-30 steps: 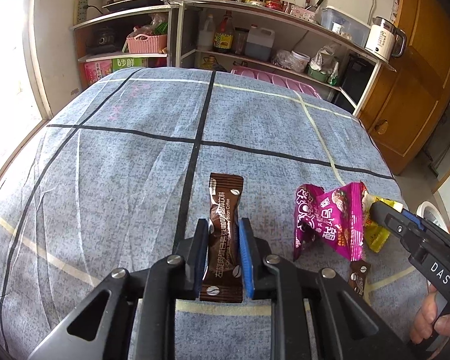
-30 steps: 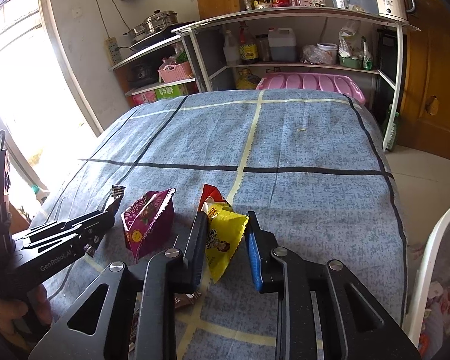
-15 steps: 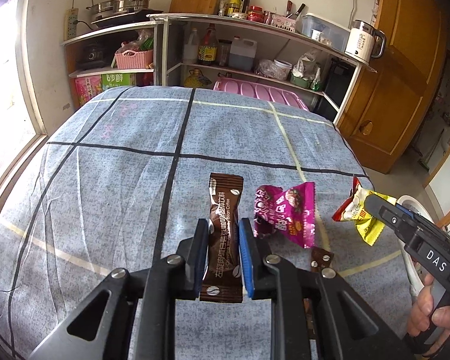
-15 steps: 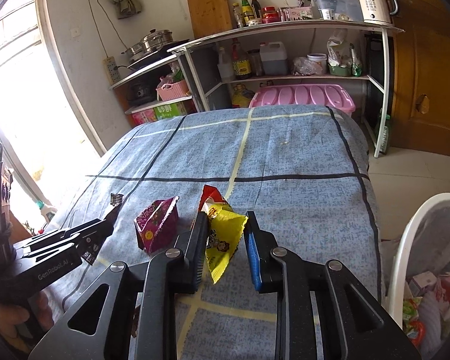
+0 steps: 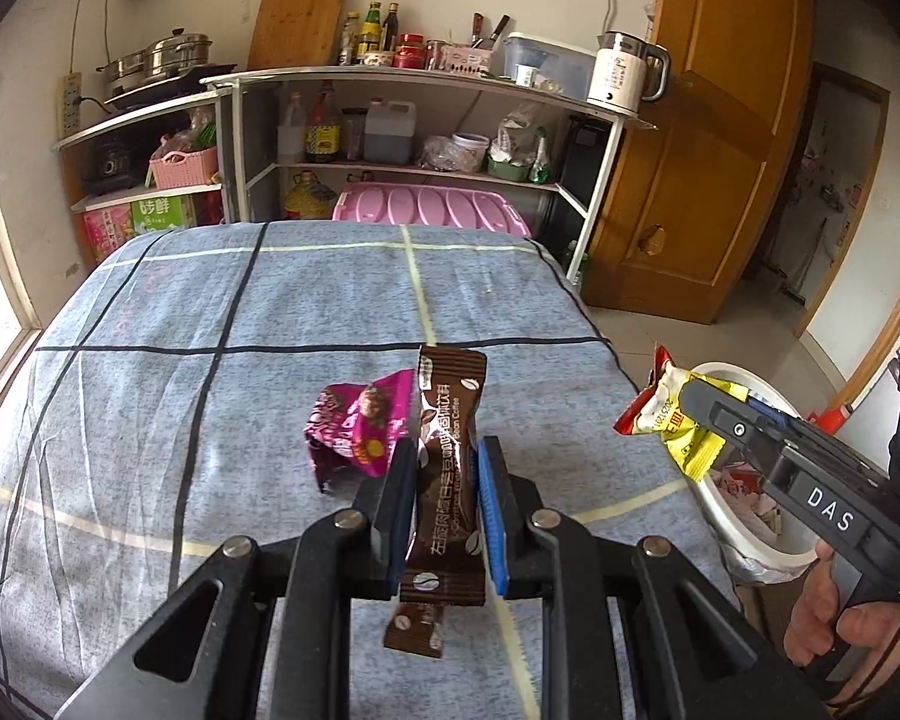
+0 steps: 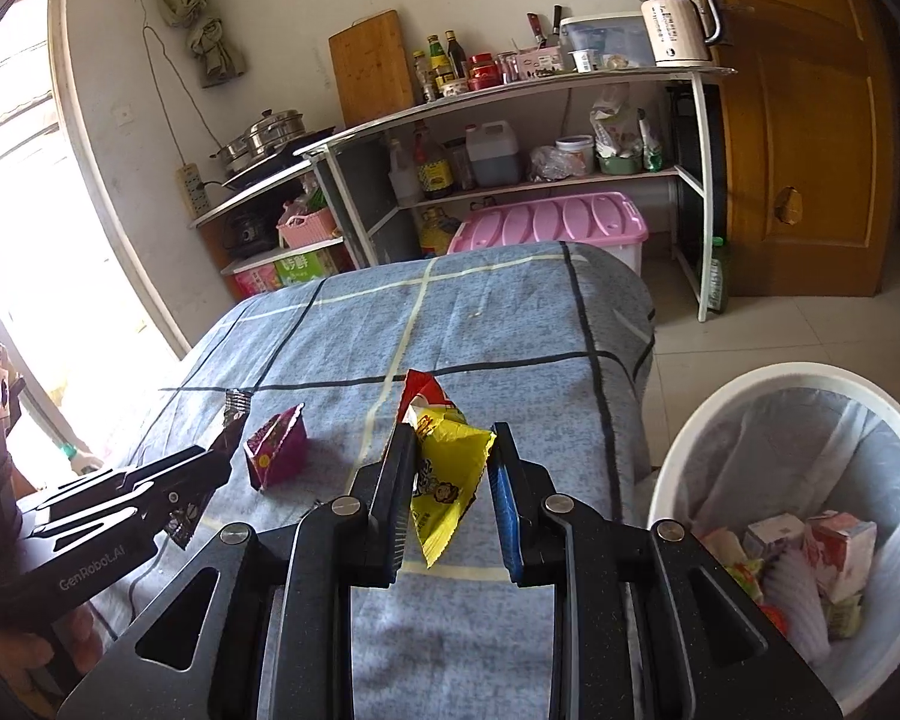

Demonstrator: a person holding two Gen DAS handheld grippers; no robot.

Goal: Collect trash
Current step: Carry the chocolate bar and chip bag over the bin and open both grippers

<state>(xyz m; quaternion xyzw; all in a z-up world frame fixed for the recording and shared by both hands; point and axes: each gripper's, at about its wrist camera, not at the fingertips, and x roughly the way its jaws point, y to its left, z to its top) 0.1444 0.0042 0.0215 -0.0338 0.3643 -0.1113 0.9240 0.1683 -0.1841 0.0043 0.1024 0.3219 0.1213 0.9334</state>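
Right now my left claw (image 5: 447, 480) is clamped on a brown coffee sachet (image 5: 450, 480), the sachet upright between the pads and lifted clear of the blue checked cloth on the worktop (image 5: 270, 312). My right claw (image 6: 450, 480) is pinched on a yellow snack wrapper (image 6: 447, 468), whose red top corner sticks up past the fingertips. From the left wrist view that right claw sits out past the worktop's right edge, level and held by the hand (image 5: 840, 618) at its grip, with the wrapper above the near rim of the white trash bin (image 6: 678, 450). Left on the cloth is a magenta snack wrapper (image 5: 360, 426), just beside and left of my left claw; a second small brown sachet (image 5: 414, 630) shows below the held one. Beyond these the cloth runs open to the far edge, where a pink storage box (image 6: 546, 222) and metal shelves (image 5: 414, 120) stand. The bin stands on the floor off the right edge, already holding cartons and wrappers.
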